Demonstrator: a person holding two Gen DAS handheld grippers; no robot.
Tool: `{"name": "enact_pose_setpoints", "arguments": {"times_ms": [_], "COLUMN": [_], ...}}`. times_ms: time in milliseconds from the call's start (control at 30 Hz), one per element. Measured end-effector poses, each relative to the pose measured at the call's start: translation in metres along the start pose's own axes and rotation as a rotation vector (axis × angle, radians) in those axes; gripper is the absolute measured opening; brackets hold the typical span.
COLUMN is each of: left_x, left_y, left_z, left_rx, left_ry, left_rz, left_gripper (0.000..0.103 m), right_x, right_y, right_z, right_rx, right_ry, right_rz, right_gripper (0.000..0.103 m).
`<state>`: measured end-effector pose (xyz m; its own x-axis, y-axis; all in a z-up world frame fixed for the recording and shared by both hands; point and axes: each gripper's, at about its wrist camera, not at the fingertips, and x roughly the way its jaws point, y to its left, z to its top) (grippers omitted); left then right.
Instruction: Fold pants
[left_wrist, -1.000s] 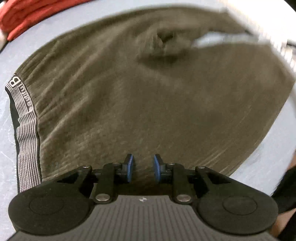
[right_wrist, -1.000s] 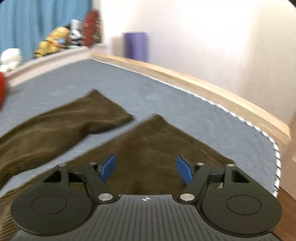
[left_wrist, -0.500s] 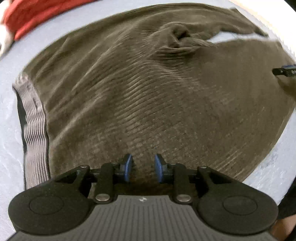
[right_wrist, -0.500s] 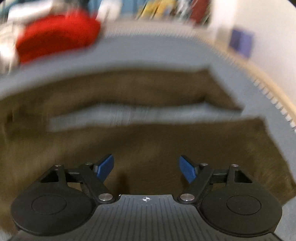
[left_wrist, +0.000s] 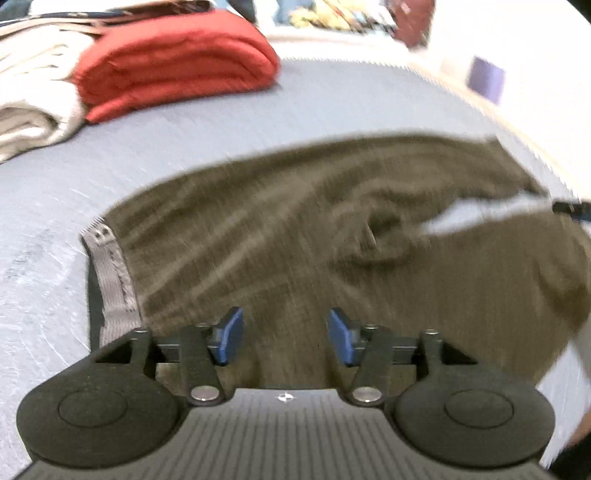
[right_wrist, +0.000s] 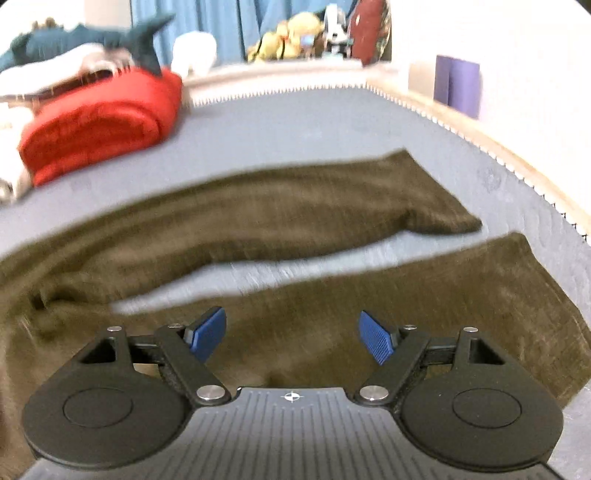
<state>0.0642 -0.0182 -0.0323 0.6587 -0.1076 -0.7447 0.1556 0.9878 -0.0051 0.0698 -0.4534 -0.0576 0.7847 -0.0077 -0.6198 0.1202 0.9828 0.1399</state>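
Note:
Olive-brown pants (left_wrist: 295, 236) lie spread flat on a grey mattress (left_wrist: 184, 147), with a grey striped waistband (left_wrist: 110, 280) at the left and a wrinkle at the crotch (left_wrist: 380, 236). In the right wrist view the two legs (right_wrist: 258, 218) run rightward with a strip of mattress between them. My left gripper (left_wrist: 284, 336) is open and empty above the near hip area. My right gripper (right_wrist: 291, 332) is open and empty above the near leg (right_wrist: 461, 295). The right gripper's tip shows at the left wrist view's right edge (left_wrist: 572, 208).
A folded red blanket (left_wrist: 173, 59) and cream bedding (left_wrist: 29, 107) lie at the far left of the mattress. A wooden bed frame (right_wrist: 517, 155) runs along the right edge, with a purple object (right_wrist: 458, 85) against the wall. Stuffed toys (right_wrist: 288, 37) sit at the back.
My left gripper has opened wider and tilted up, so more of the bed shows. My right gripper has swung left to face across the legs and stayed open.

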Motion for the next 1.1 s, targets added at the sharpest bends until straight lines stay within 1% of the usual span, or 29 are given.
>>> {"name": "enact_pose_setpoints", "arguments": {"times_ms": [100,167,200,233,300,333,467,567,633,667,700,733,800,833,867,933,1100], "left_x": [-0.013,-0.023,-0.029,-0.034,-0.042,-0.046,-0.05,-0.047,-0.045,-0.043,-0.039,-0.037,-0.034,-0.032,-0.031,-0.028,-0.024], "left_y": [0.01,0.015,0.016,0.017,0.015,0.015,0.019,0.026,0.032,0.035,0.038,0.04,0.043,0.045,0.046,0.047,0.046], "left_z": [0.01,0.015,0.017,0.018,0.021,0.023,0.025,0.025,0.026,0.027,0.025,0.024,0.023,0.021,0.022,0.022,0.026], "left_rx": [-0.097,-0.146,-0.164,-0.17,-0.167,-0.165,-0.189,-0.196,-0.204,-0.206,-0.208,-0.209,-0.206,-0.208,-0.211,-0.212,-0.215], "left_ry": [-0.088,-0.155,-0.198,-0.236,-0.302,-0.319,-0.328,-0.3,-0.28,-0.266,-0.257,-0.251,-0.239,-0.234,-0.23,-0.222,-0.215], "left_rz": [0.011,0.016,0.023,0.033,0.07,0.083,0.074,0.055,0.046,0.037,0.032,0.035,0.034,0.03,0.03,0.025,0.016], "left_gripper": [0.065,0.075,0.077,0.08,0.083,0.083,0.083,0.083,0.082,0.076,0.064,0.058,0.033,0.029,0.024,0.021,0.02], "right_x": [-0.012,-0.021,-0.027,-0.033,-0.042,-0.046,-0.054,-0.051,-0.045,-0.042,-0.038,-0.033,-0.029,-0.027,-0.026,-0.02,-0.013], "right_y": [0.017,0.03,0.038,0.045,0.059,0.067,0.094,0.112,0.123,0.128,0.133,0.137,0.147,0.15,0.152,0.157,0.163], "right_z": [0.01,0.02,0.024,0.028,0.034,0.037,0.046,0.045,0.043,0.042,0.041,0.04,0.038,0.037,0.035,0.034,0.035], "right_rx": [0.032,0.054,0.067,0.077,0.09,0.095,0.111,0.098,0.078,0.07,0.063,0.055,0.04,0.031,0.022,0.02,0.015], "right_ry": [-0.051,-0.086,-0.104,-0.124,-0.161,-0.177,-0.2,-0.178,-0.148,-0.135,-0.121,-0.105,-0.086,-0.082,-0.075,-0.058,-0.04], "right_rz": [0.042,0.086,0.112,0.135,0.173,0.195,0.29,0.351,0.379,0.387,0.394,0.403,0.417,0.414,0.412,0.413,0.421], "right_gripper": [0.081,0.081,0.081,0.081,0.081,0.081,0.081,0.082,0.082,0.082,0.082,0.082,0.082,0.082,0.082,0.082,0.082]}}
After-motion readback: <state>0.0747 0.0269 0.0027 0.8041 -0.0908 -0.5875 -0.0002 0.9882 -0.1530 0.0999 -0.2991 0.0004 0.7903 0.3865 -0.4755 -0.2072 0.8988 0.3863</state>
